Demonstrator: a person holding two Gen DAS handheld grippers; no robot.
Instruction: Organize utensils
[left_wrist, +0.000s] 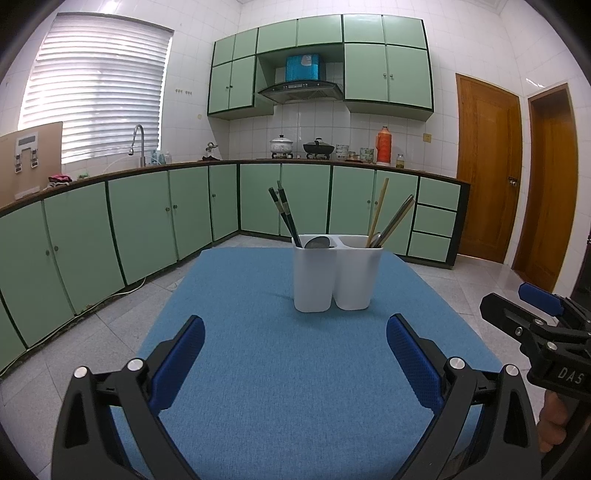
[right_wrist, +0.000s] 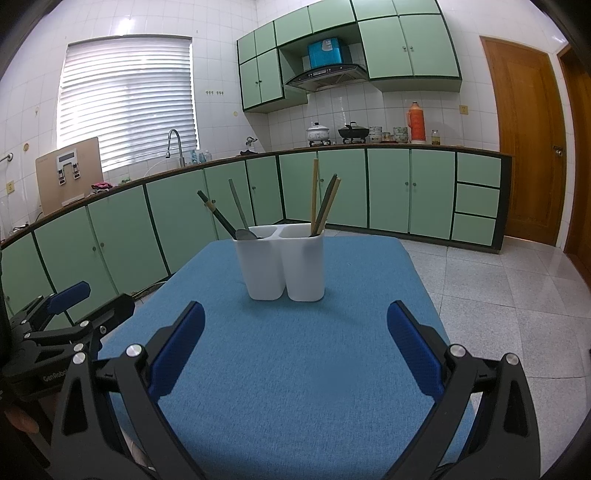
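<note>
A blue table mat (left_wrist: 280, 369) covers the table to its edges, bare on every side of the white two-compartment utensil holder (left_wrist: 337, 271) standing upright near the far middle. The left gripper (left_wrist: 295, 354) and right gripper (right_wrist: 295, 343) hover well short of the holder, jaws spread wide, holding nothing. The left compartment holds two dark chopsticks (left_wrist: 283, 214) and one spoon (left_wrist: 317, 242); the right holds about three light chopsticks (right_wrist: 321, 203), count uncertain.

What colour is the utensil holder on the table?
White. The utensil holder shows best in the right wrist view.
</note>
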